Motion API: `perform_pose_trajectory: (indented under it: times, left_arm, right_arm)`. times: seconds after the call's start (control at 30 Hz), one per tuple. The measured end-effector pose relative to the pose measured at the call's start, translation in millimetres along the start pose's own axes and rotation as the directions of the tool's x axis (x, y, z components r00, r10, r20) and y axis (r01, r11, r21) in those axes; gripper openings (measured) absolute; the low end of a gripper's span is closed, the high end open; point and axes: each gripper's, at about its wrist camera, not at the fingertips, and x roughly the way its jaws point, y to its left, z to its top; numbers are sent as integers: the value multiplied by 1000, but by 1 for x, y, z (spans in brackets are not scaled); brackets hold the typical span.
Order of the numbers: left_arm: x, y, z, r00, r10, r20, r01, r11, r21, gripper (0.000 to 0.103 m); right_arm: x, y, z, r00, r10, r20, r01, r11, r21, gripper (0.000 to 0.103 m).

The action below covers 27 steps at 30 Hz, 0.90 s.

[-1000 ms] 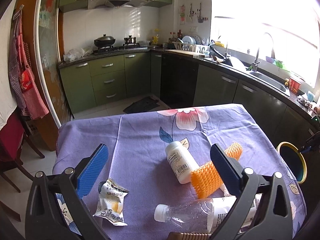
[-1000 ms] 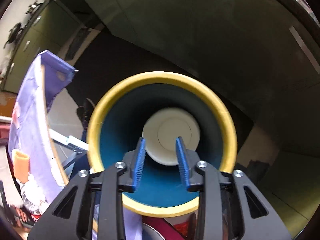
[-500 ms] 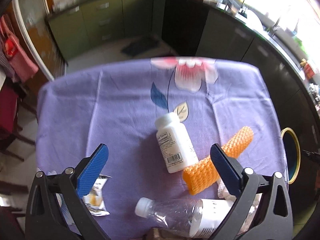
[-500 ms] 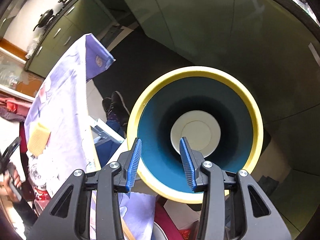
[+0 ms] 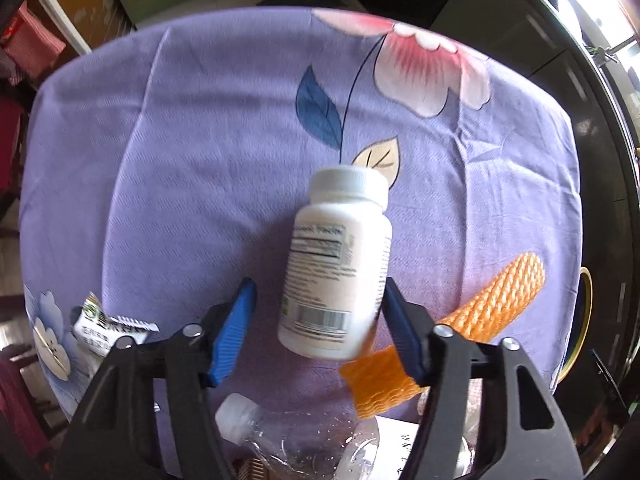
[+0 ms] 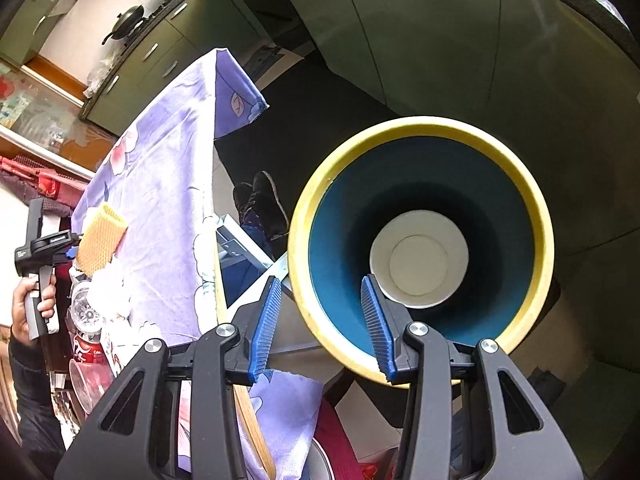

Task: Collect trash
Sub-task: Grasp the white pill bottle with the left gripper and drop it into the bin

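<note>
The left gripper (image 5: 316,332) hangs low over the table, its blue pads spread apart on either side of the white pill bottle (image 5: 338,268). The bottle lies on its side on the purple flowered tablecloth (image 5: 200,140), cap pointing to the far edge; the right pad looks to be against its side, the left pad stands clear of it. Just right of the bottle lies an orange foam net sleeve (image 5: 460,332), a clear plastic bottle (image 5: 288,440) lies at the near edge, and a snack wrapper (image 5: 108,328) sits near left.

The right gripper (image 6: 320,324) hovers beside the table above the yellow-rimmed bin (image 6: 536,216), its jaws apart and holding nothing. A white paper cup (image 6: 418,258) rests at the bottom of the bin.
</note>
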Motion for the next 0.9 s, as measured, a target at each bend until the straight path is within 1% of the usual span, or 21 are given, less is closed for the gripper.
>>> perform_pose_trajectory:
  times: [0.03, 0.1, 0.23, 0.4, 0.57, 0.73, 0.8, 0.9]
  left_arm:
    - [3, 0, -1, 1000, 4, -15, -4, 1000, -3, 57]
    - [7, 1, -2, 1000, 11, -23, -12, 1000, -6, 56]
    - [10, 2, -3, 1000, 14, -18, -14, 1000, 4, 47]
    - [6, 7, 1, 1000, 7, -18, -7, 1000, 16, 46]
    - [-22, 0, 3, 1000, 5, 31, -7, 999, 53, 45]
    - [-58, -12, 0, 995, 7, 104, -19, 994, 108, 44]
    - [-68, -16, -3, 993, 7, 118, -22, 992, 125, 44]
    - [-66, -17, -11, 993, -1, 122, -16, 990, 138, 44]
  right_arm:
    - [0, 0, 0, 1000, 2, 0, -2, 1000, -3, 42]
    - [2, 1, 0, 1000, 6, -1, -6, 1000, -9, 42]
    - [4, 1, -1, 1000, 14, 1, -14, 1000, -15, 42]
    - [4, 0, -3, 1000, 23, 4, -23, 1000, -14, 42]
    - [-1, 1, -5, 999, 29, 21, -28, 999, -18, 42]
    - [-5, 4, -5, 998, 46, 43, -45, 999, -29, 43]
    - [-3, 5, -6, 998, 52, 43, -51, 998, -34, 43]
    - [1, 8, -7, 998, 58, 37, -57, 997, -44, 43]
